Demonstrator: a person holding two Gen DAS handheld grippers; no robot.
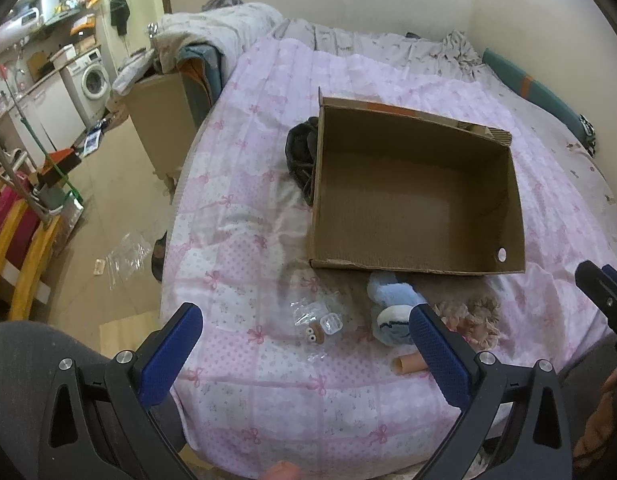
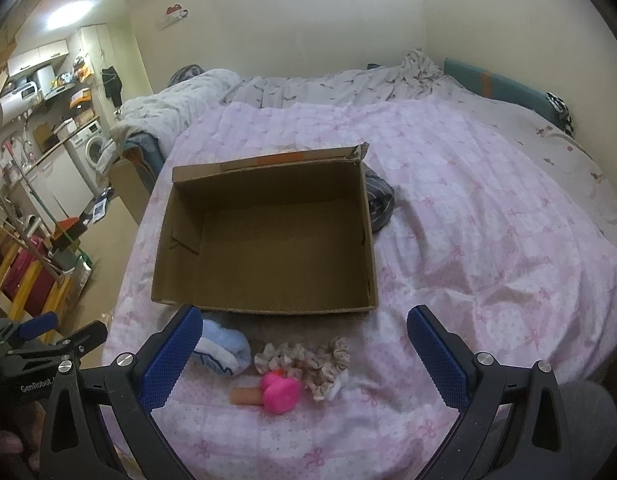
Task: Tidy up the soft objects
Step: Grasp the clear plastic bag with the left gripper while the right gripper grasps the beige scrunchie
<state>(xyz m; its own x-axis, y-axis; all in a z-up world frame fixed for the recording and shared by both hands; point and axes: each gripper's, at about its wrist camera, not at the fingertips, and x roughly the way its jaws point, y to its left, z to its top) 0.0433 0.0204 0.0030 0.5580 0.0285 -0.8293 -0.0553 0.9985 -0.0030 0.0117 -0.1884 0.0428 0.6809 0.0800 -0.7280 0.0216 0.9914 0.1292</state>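
Note:
An empty open cardboard box (image 1: 504,200) (image 2: 264,304) sits on the pink bed cover. In front of it lie a light blue plush (image 1: 392,308) (image 2: 224,350), beige scrunchies (image 1: 478,316) (image 2: 308,360), a pink soft toy (image 2: 280,392) and a tan tube (image 1: 406,364) (image 2: 244,396). My left gripper (image 1: 308,348) stands open near the bed's front edge, above a small clear case (image 1: 332,324) and plastic bags. My right gripper (image 2: 304,352) is open too, hovering above the scrunchies and pink toy. The right gripper's tips show at the left wrist view's right edge (image 1: 600,284).
A dark garment (image 1: 302,152) (image 2: 378,200) lies against the box's far side. A second cardboard box (image 1: 160,120) stands on the floor by the bed. A grey blanket (image 1: 220,28) is heaped at the head. The floor at left holds racks, a washing machine (image 1: 90,76) and clutter.

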